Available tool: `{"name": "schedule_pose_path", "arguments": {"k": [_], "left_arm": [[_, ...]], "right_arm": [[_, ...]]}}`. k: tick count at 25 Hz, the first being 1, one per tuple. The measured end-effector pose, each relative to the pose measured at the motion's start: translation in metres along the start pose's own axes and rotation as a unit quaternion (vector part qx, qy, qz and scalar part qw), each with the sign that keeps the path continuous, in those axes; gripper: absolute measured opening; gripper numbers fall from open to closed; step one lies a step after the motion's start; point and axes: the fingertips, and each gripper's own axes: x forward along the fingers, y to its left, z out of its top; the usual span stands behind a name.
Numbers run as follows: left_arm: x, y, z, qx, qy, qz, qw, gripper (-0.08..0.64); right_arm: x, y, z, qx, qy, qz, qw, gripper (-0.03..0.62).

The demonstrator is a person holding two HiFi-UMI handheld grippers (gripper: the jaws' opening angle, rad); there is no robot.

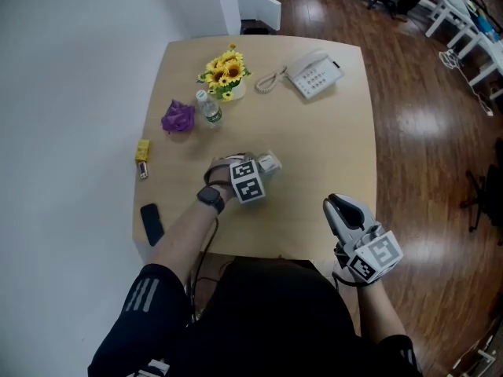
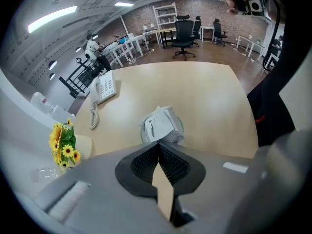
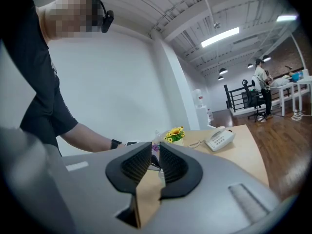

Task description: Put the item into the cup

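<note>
Head view: the left gripper (image 1: 262, 166) is near the middle of the table. The right gripper (image 1: 339, 206) hangs over the near edge.

Left gripper view: its jaws are squeezed shut on the bottom corner of the white packet (image 2: 160, 122). The packet stands tipped up over the clear cup (image 2: 176, 136).

Right gripper view: its jaws are a little apart and hold nothing.

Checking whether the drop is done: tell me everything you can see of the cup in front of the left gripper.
The cup looks clear, glass or plastic, with a round rim. It stands upright on the tan table, near its middle, just beyond the left gripper, whose jaws are together. A flat white item sits in it, tilted and sticking out above the rim. Whether the jaw tips touch the cup cannot be told.
</note>
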Motion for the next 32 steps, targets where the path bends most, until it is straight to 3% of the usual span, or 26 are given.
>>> {"name": "schedule_pose_path", "arguments": {"k": [4,8,17,22,32], "left_arm": [[0.001,0.0,0.001,-0.007,-0.001,-0.015,0.9999,0.009],[-0.008,0.0,0.003,-0.015,-0.01,-0.026,0.9995,0.087],[-0.04,0.013,0.027,-0.035,-0.059,0.001,0.9976,0.118],[-0.019,0.013,0.025,-0.014,-0.027,-0.001,0.9995,0.154],[0.013,0.015,0.009,-0.034,0.009,-0.017,0.9992,0.167]], "right_arm": [[0.002,-0.001,0.0,0.003,0.0,0.002,1.0,0.06],[0.006,-0.001,0.002,0.003,0.0,0.005,1.0,0.06],[0.008,-0.001,-0.003,0.003,0.005,0.01,1.0,0.06],[0.006,-0.001,-0.006,0.004,0.009,0.01,1.0,0.06],[-0.003,-0.008,-0.015,0.015,0.012,-0.001,1.0,0.06]]}}
